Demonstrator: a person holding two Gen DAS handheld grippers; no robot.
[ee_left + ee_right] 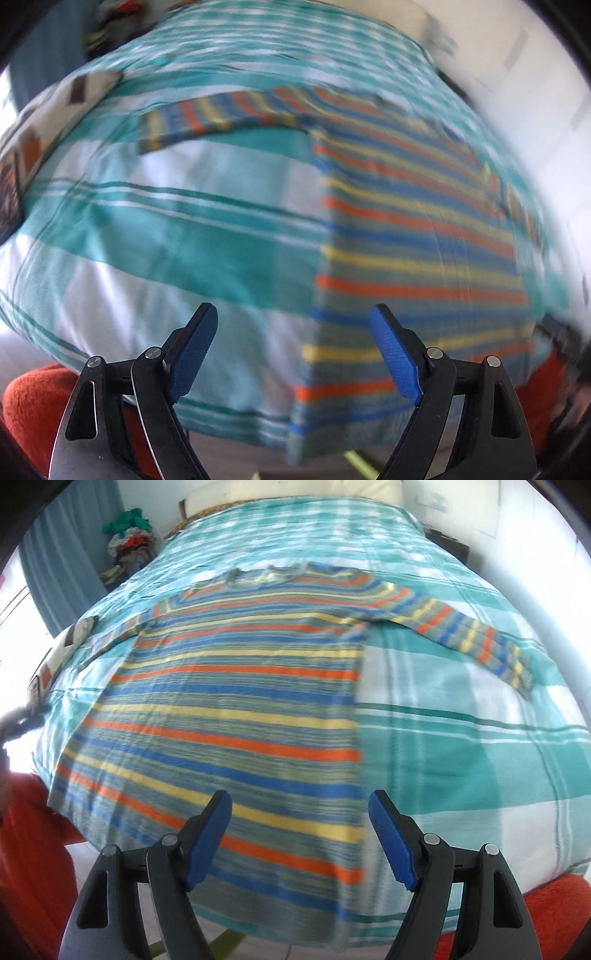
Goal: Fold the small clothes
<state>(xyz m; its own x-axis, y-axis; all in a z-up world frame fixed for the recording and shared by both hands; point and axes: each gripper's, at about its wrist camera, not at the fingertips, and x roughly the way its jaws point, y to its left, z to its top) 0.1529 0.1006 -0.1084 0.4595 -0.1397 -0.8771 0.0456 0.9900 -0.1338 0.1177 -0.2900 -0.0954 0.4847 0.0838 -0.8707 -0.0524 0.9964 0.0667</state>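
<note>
The left tool [293, 352] hangs with its blue-padded jaws spread wide and nothing between them, pointing steeply down over the near edge of a bed; the view from it is smeared by blur. The right tool [300, 840] is likewise spread and empty, poised above the hem of a striped sweater [236, 709].

The sweater, banded in blue, orange, yellow and grey-green, lies flat and face-down or face-up (the frames do not settle which) on the bed, its hem at the near edge and its neckline toward the far end. One sleeve [476, 638] stretches out to the right in the right wrist view, angled down across the cover; the other sleeve [218, 118] reaches left in the left wrist view, lying straight on the cloth. In that view the sweater's body fills the right half, just beyond the right-hand pad.

The bed wears a teal-and-white checked bedspread [461, 738]. A patterned pillow [44, 122] sits at its left edge. Orange fleece clothing [33, 402] of the person shows low in both views. A heap of clothes [129, 542] rests beside the bed's far left corner, near a blue curtain [70, 550].
</note>
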